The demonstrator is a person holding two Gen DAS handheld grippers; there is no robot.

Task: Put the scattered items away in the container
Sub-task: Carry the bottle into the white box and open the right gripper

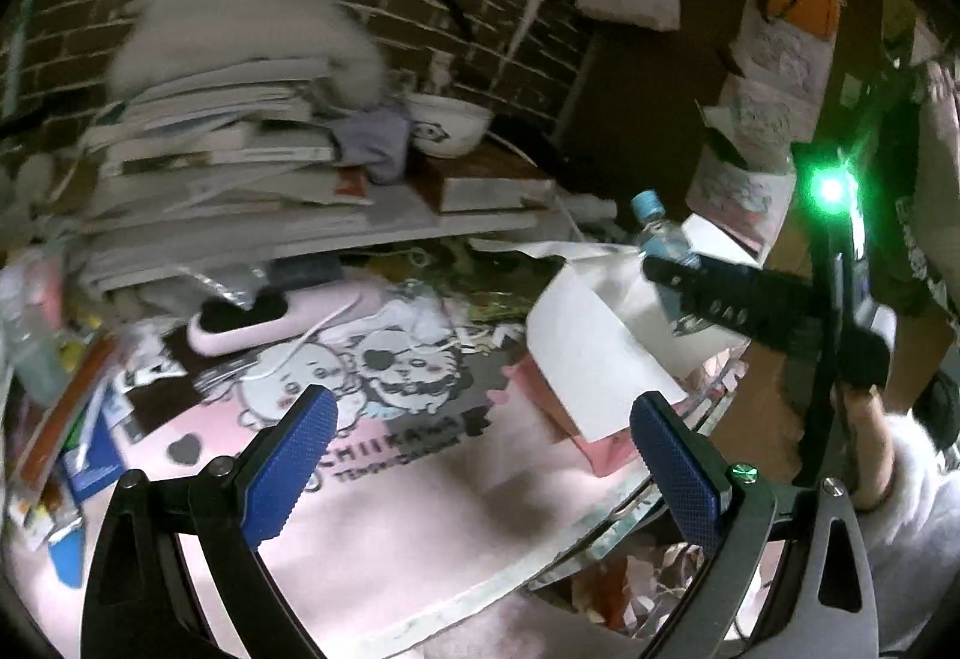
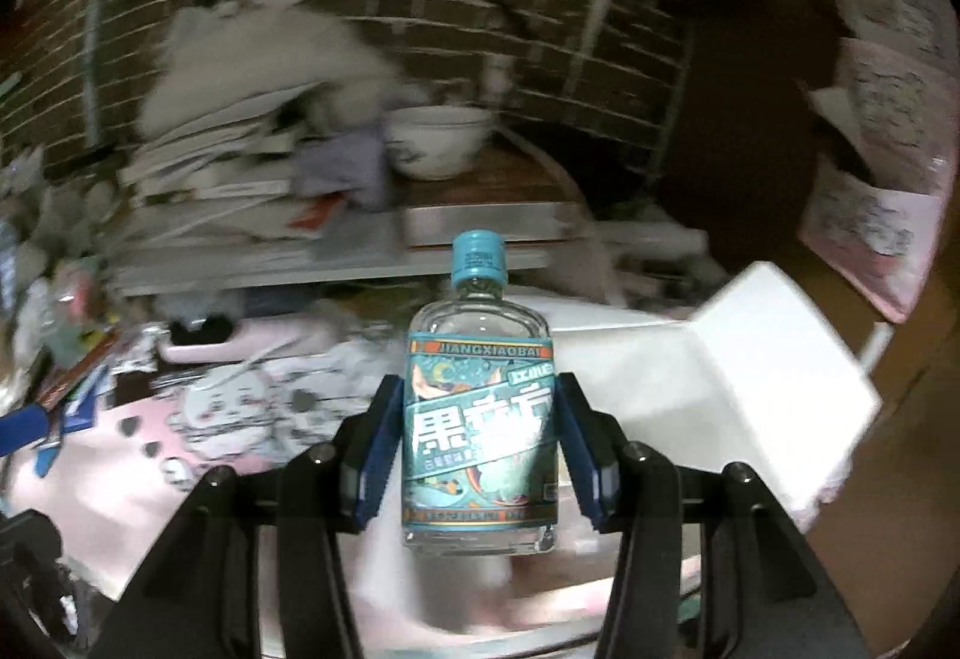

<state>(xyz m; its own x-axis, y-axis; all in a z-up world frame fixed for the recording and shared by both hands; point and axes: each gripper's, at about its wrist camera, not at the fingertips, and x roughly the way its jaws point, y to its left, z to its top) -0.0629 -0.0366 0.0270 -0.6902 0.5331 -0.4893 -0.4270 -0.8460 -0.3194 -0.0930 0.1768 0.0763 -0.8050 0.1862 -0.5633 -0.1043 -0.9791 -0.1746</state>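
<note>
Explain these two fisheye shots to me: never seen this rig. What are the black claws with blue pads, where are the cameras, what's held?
There is no robot arm: a person holds a two-finger gripper in each hand, and a fisheye camera on each looks forward along its fingers.

The left wrist view shows the left gripper open and empty above a pink cartoon-print cloth. At its right edge is the right gripper, seen from outside, with a sleeve behind it.

The right wrist view shows the right gripper shut on a small clear bottle with a teal label and a blue cap.

The surface is cluttered: a stack of books and papers, a white bowl, a pink case and a white box, possibly the container.
</note>
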